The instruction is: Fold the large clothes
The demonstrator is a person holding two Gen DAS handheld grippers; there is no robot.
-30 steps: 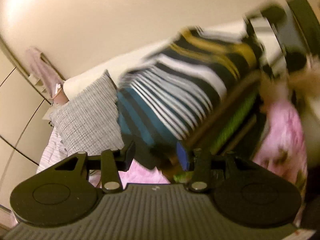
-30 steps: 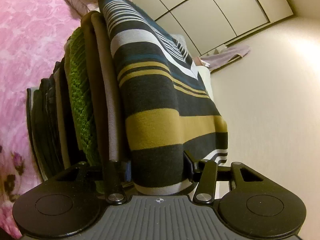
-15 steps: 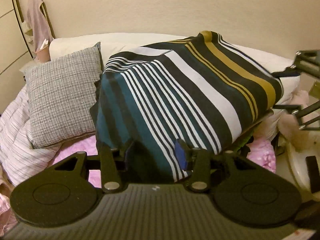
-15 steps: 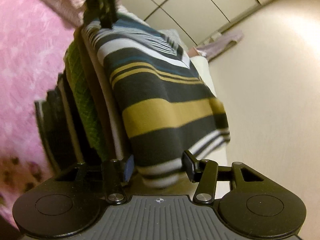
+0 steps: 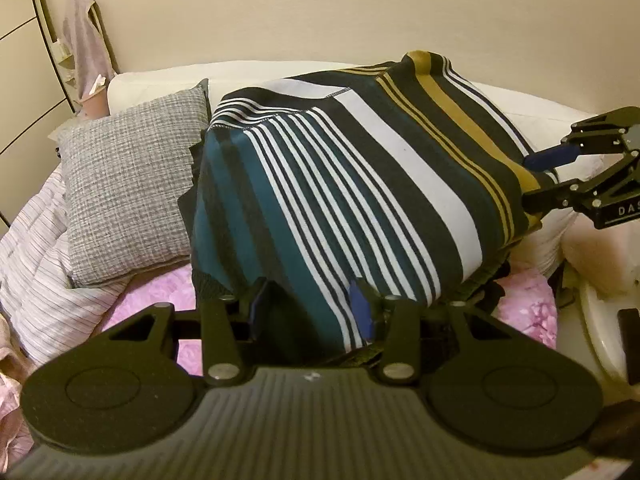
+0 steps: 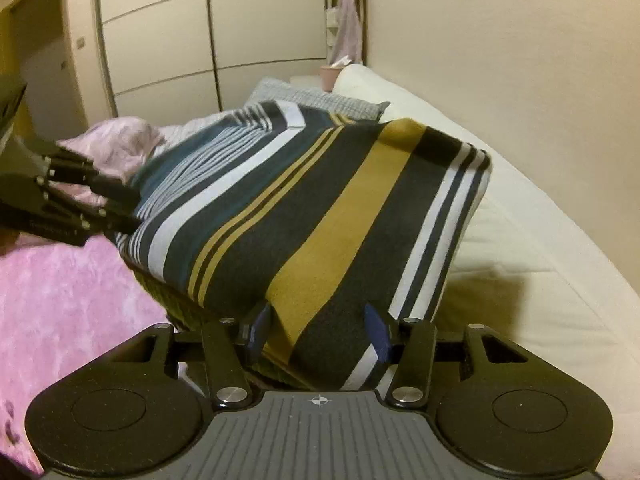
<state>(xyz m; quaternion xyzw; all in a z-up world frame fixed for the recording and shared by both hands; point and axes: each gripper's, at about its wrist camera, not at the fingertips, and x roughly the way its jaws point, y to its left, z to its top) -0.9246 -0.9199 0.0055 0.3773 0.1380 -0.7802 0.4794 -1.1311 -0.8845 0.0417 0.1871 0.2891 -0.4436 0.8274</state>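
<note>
Nearest the left wrist camera, the left gripper (image 5: 312, 312) pinches the near edge of the stack of folded clothes (image 5: 360, 216), its blue-padded fingers (image 5: 362, 312) pressed into the teal and white striped end of the top garment. In the right wrist view the right gripper (image 6: 318, 330) clamps the opposite end of the same stack, with its fingers (image 6: 376, 332) closed on the mustard and dark grey stripes. The striped sweater (image 6: 320, 200) lies on top and drapes over the layers below, where a green knit (image 6: 168, 300) and dark fabrics show at the lower edge. The stack sits over the pink floral bedspread (image 6: 60, 292) of the bed; whether its underside touches the bedspread I cannot tell. Each gripper also appears in the other's view, at the far end of the stack. Just beyond the stack, on the left of the left wrist view, a grey woven cushion (image 5: 128, 184) leans beside a striped pale duvet (image 5: 36, 248). Behind them runs a cream padded headboard (image 6: 500, 240) against the beige wall (image 5: 320, 12). Farthest off, a pinkish garment (image 6: 350, 20) hangs near the wardrobe doors (image 6: 160, 40).
</note>
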